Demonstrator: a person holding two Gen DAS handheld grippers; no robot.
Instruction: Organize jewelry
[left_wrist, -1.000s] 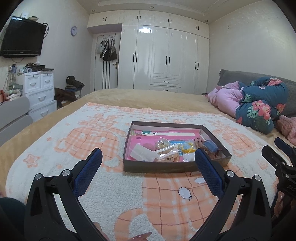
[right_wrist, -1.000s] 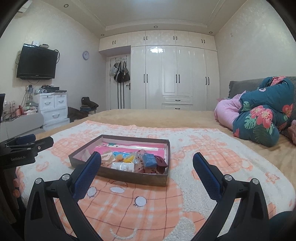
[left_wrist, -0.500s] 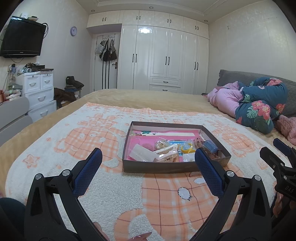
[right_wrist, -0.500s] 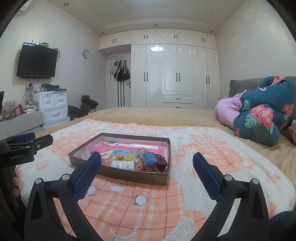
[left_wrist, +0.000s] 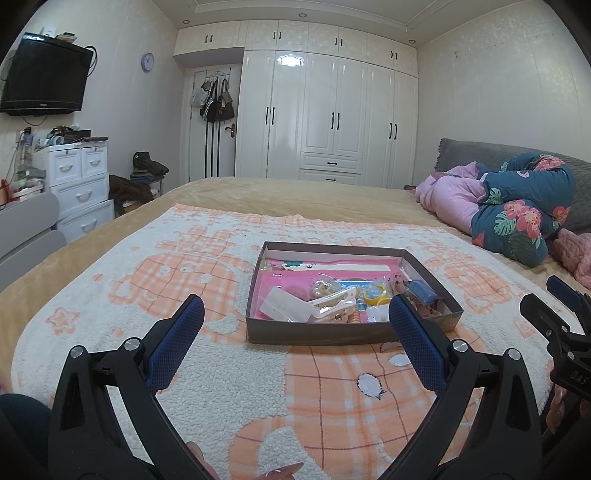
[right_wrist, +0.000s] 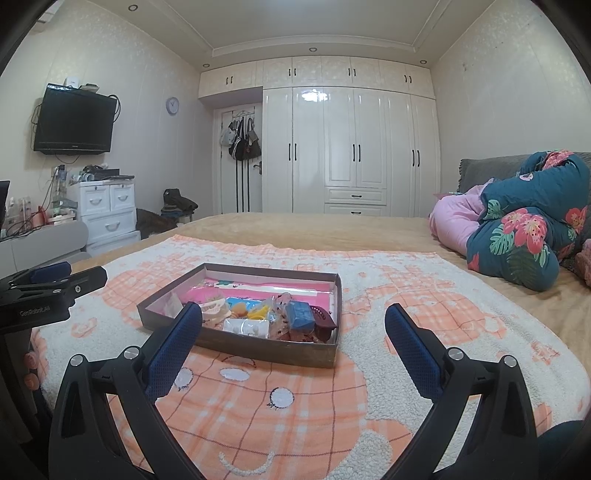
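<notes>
At the centre of the left wrist view sits a shallow brown box (left_wrist: 352, 295), resting flat on the orange-and-white blanket (left_wrist: 221, 266) that covers the bed. Its contents crowd toward the near right corner: a white hair clip (left_wrist: 334, 301), a yellow ring-shaped piece (left_wrist: 376, 295), a blue block (left_wrist: 421, 287) and a clear packet (left_wrist: 284, 304), all lying loose on a pink liner, so the small pieces are jumbled together rather than sorted apart. Whether this heap is awaiting sorting or has just been gathered in, the views do not settle. Lower in the frame, the left gripper (left_wrist: 295, 338) hangs just short of the box with its jaws spread wide and nothing between them, aimed along the box's near wall. From the right wrist view, the right gripper (right_wrist: 293, 341) likewise stands wide open and empty, with the box toward the left of its frame. Both tools seem held back and open so either can reach in. Folded floral bedding (right_wrist: 524, 236) lies at right, white wardrobes (right_wrist: 351, 147) fill the background.
</notes>
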